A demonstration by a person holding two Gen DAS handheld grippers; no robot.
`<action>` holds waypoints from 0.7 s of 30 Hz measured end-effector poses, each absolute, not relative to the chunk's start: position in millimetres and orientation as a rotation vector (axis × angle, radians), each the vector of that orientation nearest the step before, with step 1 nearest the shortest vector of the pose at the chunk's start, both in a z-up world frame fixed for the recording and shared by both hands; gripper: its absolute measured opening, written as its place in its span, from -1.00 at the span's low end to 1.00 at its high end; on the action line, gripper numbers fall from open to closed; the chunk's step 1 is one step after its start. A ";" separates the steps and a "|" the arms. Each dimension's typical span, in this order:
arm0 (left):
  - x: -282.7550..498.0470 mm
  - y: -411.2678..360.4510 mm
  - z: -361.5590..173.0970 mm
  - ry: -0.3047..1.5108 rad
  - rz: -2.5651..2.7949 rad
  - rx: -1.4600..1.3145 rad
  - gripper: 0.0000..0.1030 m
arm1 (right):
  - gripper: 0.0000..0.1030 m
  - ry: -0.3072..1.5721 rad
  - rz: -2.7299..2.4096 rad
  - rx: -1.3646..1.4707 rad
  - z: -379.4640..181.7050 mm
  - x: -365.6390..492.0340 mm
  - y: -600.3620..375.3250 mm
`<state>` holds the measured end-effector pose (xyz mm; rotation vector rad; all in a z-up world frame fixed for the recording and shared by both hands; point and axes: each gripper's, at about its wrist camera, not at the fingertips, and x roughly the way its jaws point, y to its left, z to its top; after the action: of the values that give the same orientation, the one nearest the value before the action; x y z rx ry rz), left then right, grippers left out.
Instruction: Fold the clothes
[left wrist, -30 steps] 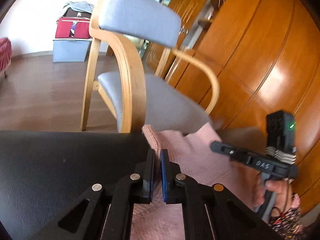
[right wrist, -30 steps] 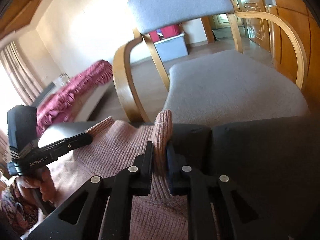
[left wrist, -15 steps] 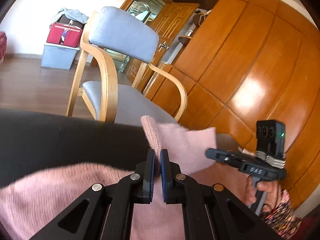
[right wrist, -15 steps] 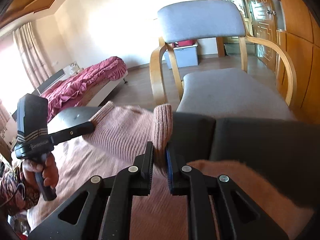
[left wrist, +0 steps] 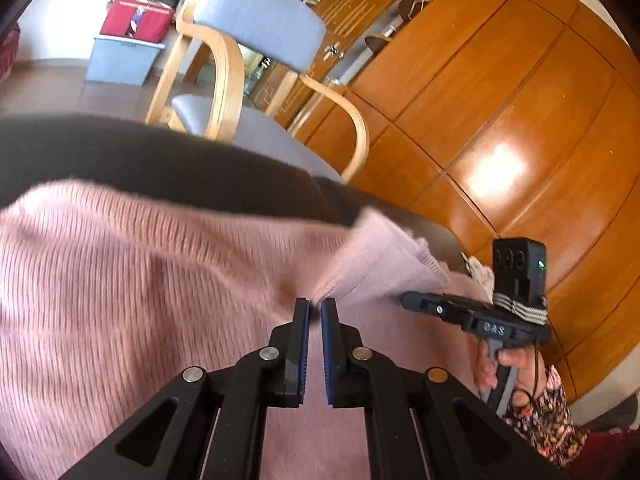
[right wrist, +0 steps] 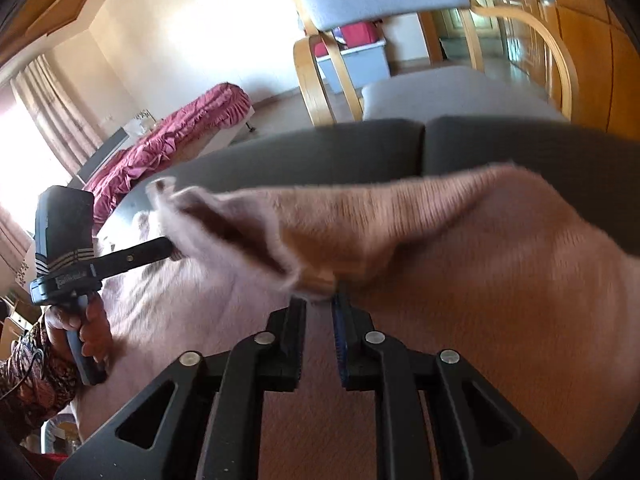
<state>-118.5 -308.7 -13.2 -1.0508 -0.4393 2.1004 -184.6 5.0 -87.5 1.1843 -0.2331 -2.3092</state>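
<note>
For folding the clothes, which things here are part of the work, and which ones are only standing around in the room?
Part of the work:
- pink sweater
- left gripper, shut on its edge
- right gripper, jaws opening, edge between them
- dark surface under the sweater

Only standing around:
- wooden chair
- red bag on a grey box
- bed
- wooden cupboards

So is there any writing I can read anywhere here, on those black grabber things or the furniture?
"DAS": raised letters on the side of the right gripper, seen from the left wrist view.
Left gripper: a strip of lettering on its side, too blurred to read.
Red bag on the grey box: markings too small to read.
Nothing else legible.
</note>
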 end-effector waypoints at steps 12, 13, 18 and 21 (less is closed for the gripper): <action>-110.1 -329.2 -30.1 -0.839 1.990 -1.160 -0.62 | -0.07 -0.777 -2.177 1.185 -93.7 -170.0 42.9; -111.5 -326.0 -33.2 -0.898 1.965 -1.176 -0.60 | -0.07 -0.818 -2.148 1.198 -97.1 -171.9 38.8; -116.2 -310.6 -39.9 -1.022 1.988 -1.236 -0.50 | -0.07 -0.824 -2.163 1.200 -103.8 -177.5 16.4; -121.3 -297.2 -39.7 -1.004 2.064 -1.253 -0.46 | -0.07 -0.779 -2.217 1.166 -102.0 -179.7 6.2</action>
<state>-121.3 -297.2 -39.7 -1.2529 -1.0042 2.0639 -179.7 6.2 -102.0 1.1656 -0.7785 -2.2170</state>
